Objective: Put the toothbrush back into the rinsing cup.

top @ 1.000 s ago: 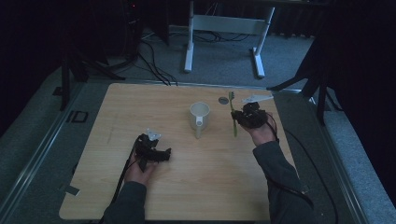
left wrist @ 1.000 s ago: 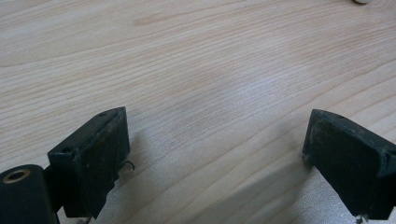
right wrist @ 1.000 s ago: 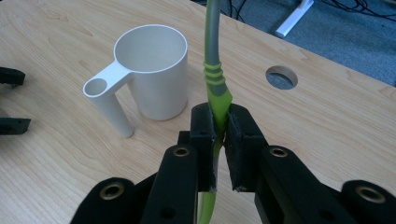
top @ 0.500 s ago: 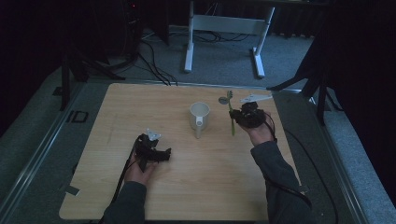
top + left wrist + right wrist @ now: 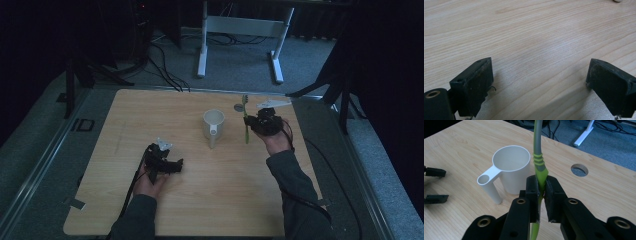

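A white cup point(image 5: 213, 125) stands mid-table, its tubular handle point(image 5: 489, 183) pointing toward the person. Just right of it, my right gripper point(image 5: 260, 122) is shut on a green and grey toothbrush-like stick point(image 5: 245, 125). In the right gripper view the jaws point(image 5: 541, 182) pinch the green part of the stick point(image 5: 539, 165), which rises upright beside the cup point(image 5: 511, 170). My left gripper point(image 5: 170, 166) rests low on the wood at the front left. Its jaws stand wide apart with only bare tabletop between them point(image 5: 539, 82). Its jaw tips also show in the right gripper view point(image 5: 434, 185).
A round hole point(image 5: 239, 107) pierces the tabletop behind the cup, also seen in the right gripper view point(image 5: 579, 169). A pale flat piece point(image 5: 274, 103) lies at the back right edge. A white desk frame point(image 5: 240, 30) and cables stand on the floor beyond.
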### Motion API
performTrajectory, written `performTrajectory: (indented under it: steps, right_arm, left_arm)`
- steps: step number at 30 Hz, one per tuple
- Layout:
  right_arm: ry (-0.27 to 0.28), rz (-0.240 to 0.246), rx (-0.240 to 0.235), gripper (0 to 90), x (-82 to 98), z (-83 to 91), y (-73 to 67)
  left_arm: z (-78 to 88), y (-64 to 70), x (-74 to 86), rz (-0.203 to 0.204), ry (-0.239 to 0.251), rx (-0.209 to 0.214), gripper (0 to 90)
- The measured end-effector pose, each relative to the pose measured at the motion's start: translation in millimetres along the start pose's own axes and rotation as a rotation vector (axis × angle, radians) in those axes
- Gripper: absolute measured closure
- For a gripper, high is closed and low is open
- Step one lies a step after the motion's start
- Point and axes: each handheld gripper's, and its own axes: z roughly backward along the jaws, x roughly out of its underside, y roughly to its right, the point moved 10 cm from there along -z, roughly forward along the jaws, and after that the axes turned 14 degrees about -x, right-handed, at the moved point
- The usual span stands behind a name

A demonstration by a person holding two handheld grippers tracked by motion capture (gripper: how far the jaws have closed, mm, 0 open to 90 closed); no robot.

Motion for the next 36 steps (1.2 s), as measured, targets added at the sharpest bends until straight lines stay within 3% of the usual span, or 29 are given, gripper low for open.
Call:
performTrajectory:
  steps: [36]
  right_arm:
    - [0.108,-0.031,-0.045,81.8,-19.7,-4.3,-11.3]
  left_arm:
    - [0.0,0.0,0.0,0.0,0.0,0.0,7.6]
